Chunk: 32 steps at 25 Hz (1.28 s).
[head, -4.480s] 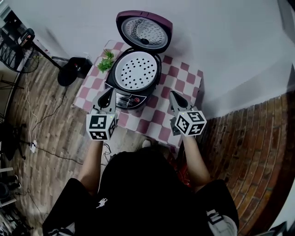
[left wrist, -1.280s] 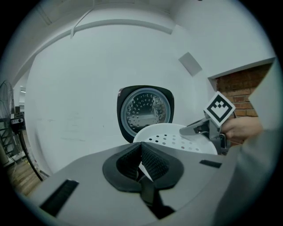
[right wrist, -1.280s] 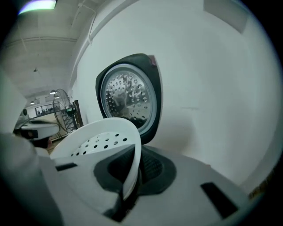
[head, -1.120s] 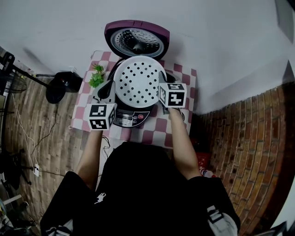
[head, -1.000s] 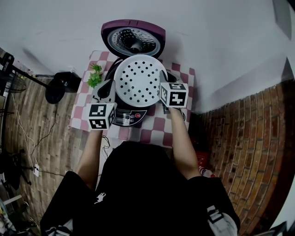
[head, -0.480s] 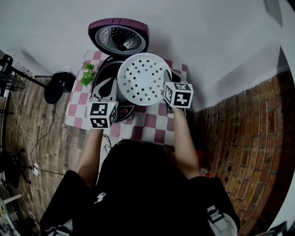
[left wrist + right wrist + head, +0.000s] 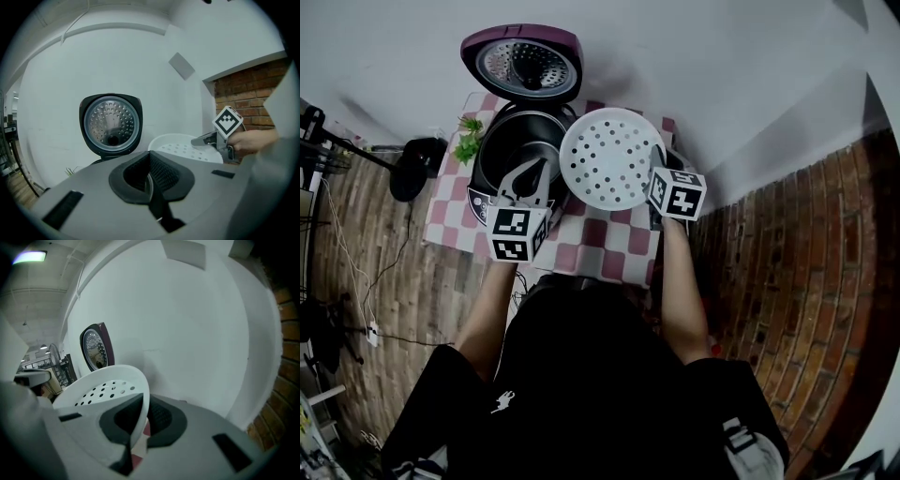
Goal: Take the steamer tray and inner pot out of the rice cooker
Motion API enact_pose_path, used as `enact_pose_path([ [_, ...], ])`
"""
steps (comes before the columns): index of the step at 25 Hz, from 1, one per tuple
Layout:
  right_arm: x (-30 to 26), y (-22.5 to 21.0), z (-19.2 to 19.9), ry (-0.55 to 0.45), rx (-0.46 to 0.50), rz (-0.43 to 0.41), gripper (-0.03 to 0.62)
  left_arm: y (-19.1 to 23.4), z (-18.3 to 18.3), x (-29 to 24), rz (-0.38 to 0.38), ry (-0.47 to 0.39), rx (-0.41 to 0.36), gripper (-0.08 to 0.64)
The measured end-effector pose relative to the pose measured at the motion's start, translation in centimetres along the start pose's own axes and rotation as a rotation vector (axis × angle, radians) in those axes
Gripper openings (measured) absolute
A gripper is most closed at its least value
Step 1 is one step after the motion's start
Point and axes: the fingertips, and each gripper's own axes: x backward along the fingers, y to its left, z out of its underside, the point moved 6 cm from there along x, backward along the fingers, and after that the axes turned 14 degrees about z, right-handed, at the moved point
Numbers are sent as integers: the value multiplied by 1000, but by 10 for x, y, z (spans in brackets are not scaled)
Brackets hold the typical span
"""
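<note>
Steamer tray [image 7: 609, 157], white and perforated, is pinched by its rim between the fingers [image 7: 161, 420] of the right gripper [image 7: 656, 161], which are closed on the tray's near right side. The tray hangs clear of the rice cooker [image 7: 483, 202], above the far right part of the checked surface [image 7: 609, 239]. In the head view its left rim lies just beside the cooker's opening. The fingers [image 7: 164, 173] of the left gripper [image 7: 532, 176] are pressed together with nothing between them, over the cooker's near rim. The dark inner pot [image 7: 516, 145] sits in the cooker at the surface's far left part, with the lid [image 7: 522, 64] raised behind it. A small plant [image 7: 469, 145] stands at the far left edge.
</note>
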Motion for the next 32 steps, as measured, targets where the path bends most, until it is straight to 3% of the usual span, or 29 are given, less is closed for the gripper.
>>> enact_pose_path([
  [18,-33,-55,115,160,-45,85,12,-86,56,-39,131,143,-23,3],
  [32,-68,-62,183,250,-112,126,12,-94,102,-44,140,274,-11,3],
])
